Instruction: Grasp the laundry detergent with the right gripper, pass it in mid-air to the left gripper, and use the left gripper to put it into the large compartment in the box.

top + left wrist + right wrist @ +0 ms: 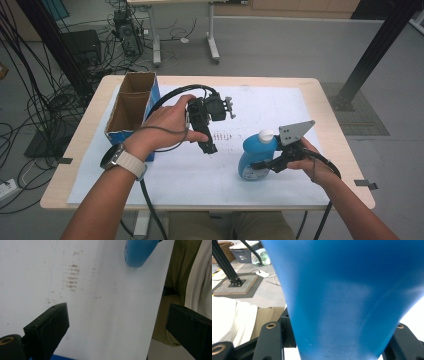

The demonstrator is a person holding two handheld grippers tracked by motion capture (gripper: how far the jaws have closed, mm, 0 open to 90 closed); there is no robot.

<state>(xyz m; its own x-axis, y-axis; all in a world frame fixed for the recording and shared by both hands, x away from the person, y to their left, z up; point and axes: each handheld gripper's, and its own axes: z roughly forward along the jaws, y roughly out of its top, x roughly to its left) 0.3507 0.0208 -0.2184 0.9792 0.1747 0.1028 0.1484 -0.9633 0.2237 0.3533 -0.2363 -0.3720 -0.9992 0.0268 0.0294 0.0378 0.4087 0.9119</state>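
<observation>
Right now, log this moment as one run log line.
left gripper: open, empty, above white sheet | right gripper: shut on blue bottle | cardboard box: open, table's left

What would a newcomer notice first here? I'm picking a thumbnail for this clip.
The blue bottle with a white cap, standing near the front right of the white sheet, gripped by the right tongs. Next, the left tongs, open and empty above the sheet's middle, and the open cardboard box at the left edge.
</observation>
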